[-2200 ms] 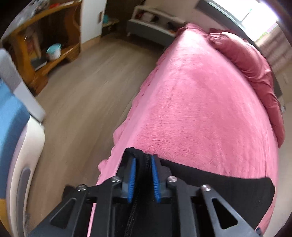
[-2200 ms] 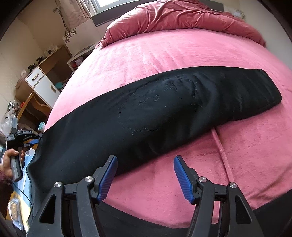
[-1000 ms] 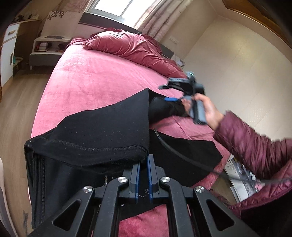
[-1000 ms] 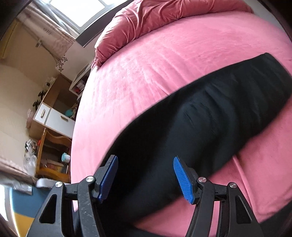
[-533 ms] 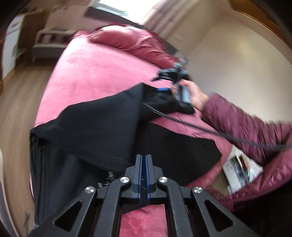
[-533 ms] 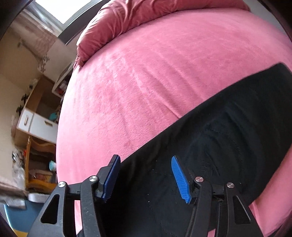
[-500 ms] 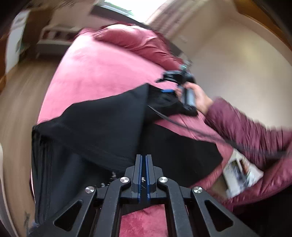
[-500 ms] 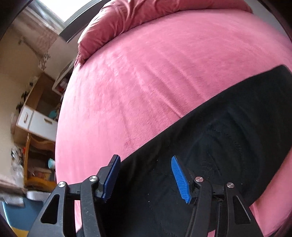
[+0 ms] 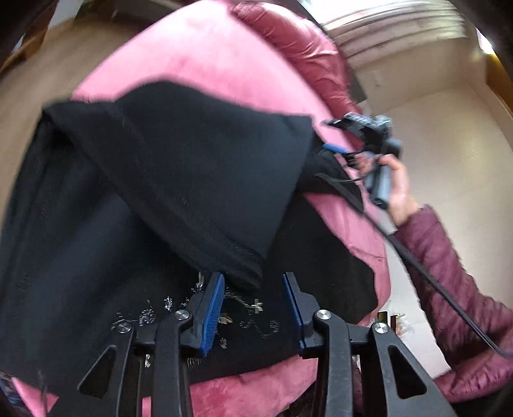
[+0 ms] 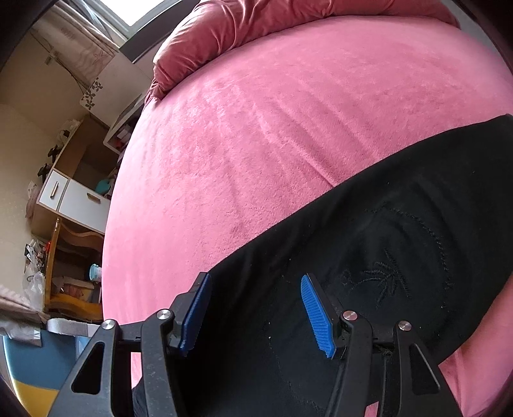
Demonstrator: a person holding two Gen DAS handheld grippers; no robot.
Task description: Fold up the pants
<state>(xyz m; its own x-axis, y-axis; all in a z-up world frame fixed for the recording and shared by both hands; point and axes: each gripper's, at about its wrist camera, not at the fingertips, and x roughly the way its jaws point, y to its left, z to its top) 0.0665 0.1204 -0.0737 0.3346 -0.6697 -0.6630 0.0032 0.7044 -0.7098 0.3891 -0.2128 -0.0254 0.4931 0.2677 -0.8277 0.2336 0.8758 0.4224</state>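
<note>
Black pants (image 9: 96, 256) lie across the pink bed (image 9: 198, 48), with one end folded back over the rest as a flap (image 9: 205, 166). My left gripper (image 9: 253, 279) hangs just above them and its jaws are opening. The flap's hem corner sits between the fingertips, and the blue pads stand apart from it. In the right wrist view my right gripper (image 10: 256, 282) stands open low over the pants (image 10: 400, 256), near an embroidered patch, with nothing gripped. The left wrist view shows that right gripper (image 9: 362, 128) in a hand (image 9: 396, 182) at the pants' far end.
A crumpled pink duvet (image 10: 288, 22) lies at the head of the bed. White and wooden furniture (image 10: 70, 199) with clutter lines the wall left of the bed, beside a blue chair (image 10: 32, 362). A maroon sleeve (image 9: 449, 272) and a black cable (image 9: 416, 259) cross the right side.
My left gripper was shut on the pants' hem and has sunk toward the bed, rolled, and let go of it. The right gripper slid along the pants and stayed open.
</note>
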